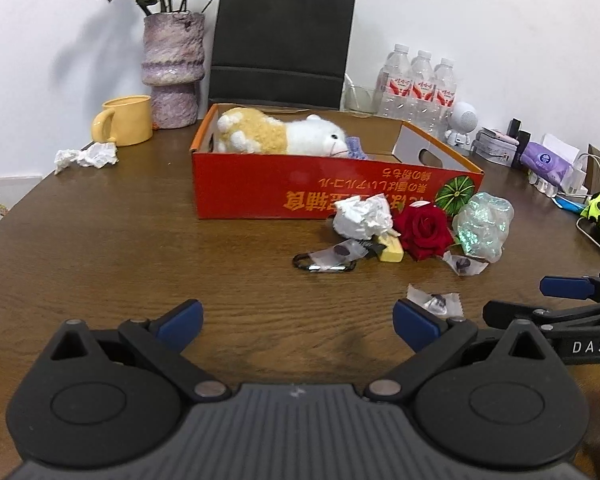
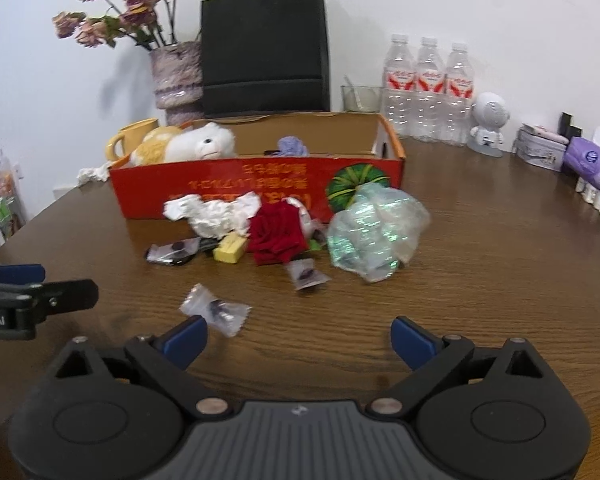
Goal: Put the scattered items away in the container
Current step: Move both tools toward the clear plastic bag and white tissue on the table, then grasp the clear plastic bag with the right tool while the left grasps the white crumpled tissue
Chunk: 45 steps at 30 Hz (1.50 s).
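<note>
Bare table [image 1: 140, 260] lies before the red box [image 1: 260, 192]; clutter [image 1: 420, 232] crowds its right front corner.

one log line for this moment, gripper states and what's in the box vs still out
left gripper open, empty | right gripper open, empty | red box: plush toy inside | rose, crumpled paper, candy wrapper on table

Red box [image 1: 260, 196], orange print; red rose [image 1: 422, 230]; yellow-white plush [image 1: 276, 134]; yellow mug [image 1: 124, 120].

yellow mug [image 1: 126, 120], flower vase [image 1: 173, 68], black bag [image 1: 282, 38] and water bottles [image 1: 420, 84] line the wall.
</note>
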Tool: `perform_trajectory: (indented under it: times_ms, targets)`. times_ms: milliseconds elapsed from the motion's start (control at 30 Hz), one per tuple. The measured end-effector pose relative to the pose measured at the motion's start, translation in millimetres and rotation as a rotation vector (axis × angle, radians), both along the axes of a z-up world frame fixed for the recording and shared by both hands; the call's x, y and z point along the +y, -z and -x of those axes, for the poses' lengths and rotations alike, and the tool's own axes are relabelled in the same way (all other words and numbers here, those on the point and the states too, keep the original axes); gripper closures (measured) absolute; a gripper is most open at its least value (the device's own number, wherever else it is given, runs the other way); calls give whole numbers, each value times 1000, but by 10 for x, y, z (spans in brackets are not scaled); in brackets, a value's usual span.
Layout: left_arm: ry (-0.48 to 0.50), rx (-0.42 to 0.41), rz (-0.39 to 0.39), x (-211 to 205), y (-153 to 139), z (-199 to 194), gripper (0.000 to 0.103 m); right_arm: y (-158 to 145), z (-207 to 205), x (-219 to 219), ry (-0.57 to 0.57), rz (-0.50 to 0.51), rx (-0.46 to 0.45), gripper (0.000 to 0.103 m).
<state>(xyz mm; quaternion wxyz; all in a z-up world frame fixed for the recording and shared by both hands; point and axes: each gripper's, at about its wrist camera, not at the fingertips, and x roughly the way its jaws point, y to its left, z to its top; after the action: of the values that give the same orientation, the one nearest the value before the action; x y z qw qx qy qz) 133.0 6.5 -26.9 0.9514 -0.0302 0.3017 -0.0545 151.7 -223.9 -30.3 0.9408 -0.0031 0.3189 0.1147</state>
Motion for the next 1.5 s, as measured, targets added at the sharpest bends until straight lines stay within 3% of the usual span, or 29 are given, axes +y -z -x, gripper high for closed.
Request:
perform_trajectory:
  times_ms: [433,667,800,867,900,933,1033,1167,1500]
  targets:
    - [-13,-45,-6,-361,-117,-713,0,-141,-606,-308,85,42,-28,6]
    - [-58,-12,29,-428,-8,-1165,2,-56,-1050,-351,93,32,-3,18]
    - [-55,25,35,-433,119,-1262,22,62,-1139,-348,61,-11,40,42]
    - [-35,27,50,-432,143,-1264,34,69,-1127,-348,52,-25,33,47]
    - [-23,21,58,-433,142,-1256,43,63,-1113,-352,45,-34,25,55]
    - [-10,13,64,-436,136,-1241,59,53,-1094,-360,38,-49,15,60]
    - [15,-15,72,-429,112,-1172,77,12,-1014,-378,30,-82,-25,66]
    - [16,-56,83,-374,76,-1037,79,-34,-892,-412,41,-106,-77,67]
    - [12,-76,109,-294,38,-935,79,-29,-823,-408,31,-114,-90,67]
